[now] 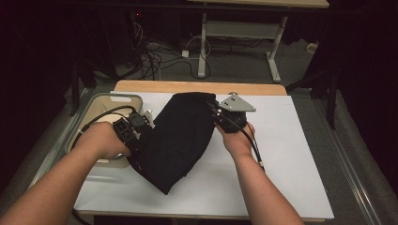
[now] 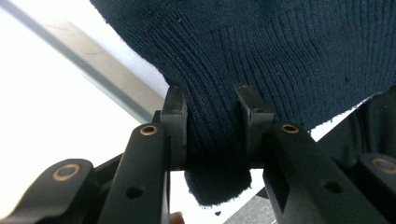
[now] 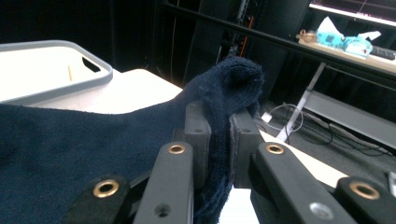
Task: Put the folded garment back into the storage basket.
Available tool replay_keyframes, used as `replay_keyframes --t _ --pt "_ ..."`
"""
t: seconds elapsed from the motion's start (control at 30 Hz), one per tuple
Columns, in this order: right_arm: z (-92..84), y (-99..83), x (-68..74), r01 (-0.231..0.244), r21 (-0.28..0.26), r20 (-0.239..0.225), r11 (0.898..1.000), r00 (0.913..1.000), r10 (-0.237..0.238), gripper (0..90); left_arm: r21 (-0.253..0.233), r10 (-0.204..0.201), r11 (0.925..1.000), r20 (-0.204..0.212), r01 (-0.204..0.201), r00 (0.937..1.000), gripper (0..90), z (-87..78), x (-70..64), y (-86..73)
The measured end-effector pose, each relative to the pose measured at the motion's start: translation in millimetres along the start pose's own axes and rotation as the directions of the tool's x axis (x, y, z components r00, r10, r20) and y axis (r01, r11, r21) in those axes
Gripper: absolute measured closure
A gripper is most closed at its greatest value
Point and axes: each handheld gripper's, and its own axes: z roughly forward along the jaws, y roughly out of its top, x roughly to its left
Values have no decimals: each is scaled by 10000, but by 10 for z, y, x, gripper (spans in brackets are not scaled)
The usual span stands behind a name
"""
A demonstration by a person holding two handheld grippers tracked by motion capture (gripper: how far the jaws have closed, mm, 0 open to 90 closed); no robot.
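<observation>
A dark navy knitted cloth [image 1: 178, 138] hangs stretched between my two grippers above the white table top [image 1: 281, 154], its lower fold drooping toward the front. My left gripper [image 1: 141, 129] is shut on a bunched edge of the cloth [image 2: 212, 130], the knit squeezed between both pads. My right gripper [image 1: 219, 111] is shut on the far corner of the cloth [image 3: 219, 140], and a rounded tuft [image 3: 240, 77] sticks up past its fingertips.
A pale plastic tub [image 1: 101, 105] with a handle slot [image 3: 91, 65] stands at the table's left edge, under my left hand. Beyond the table are desk legs [image 1: 202, 42] and loose cables on the floor. White surface lies to the right of the cloth.
</observation>
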Motion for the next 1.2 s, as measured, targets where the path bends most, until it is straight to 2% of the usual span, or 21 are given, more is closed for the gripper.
replay_keyframes --t 0.23,0.43,0.63,1.2 --pt "6 160 55 127 -237 -57 9996 9999 -129 819 90 -63 9999 32 63 10000 674 -144 38 -70" --pt "29 290 114 299 -380 -109 9988 9995 -303 819 221 -150 9996 -173 153 9997 674 -234 73 -142" --pt "72 368 165 310 -507 -154 9982 9994 -318 819 75 -294 9995 -323 296 9990 674 -307 130 -258" --pt "325 568 435 531 -765 -610 9957 9965 -578 818 47 -984 9951 -494 987 9939 673 -311 330 -660"
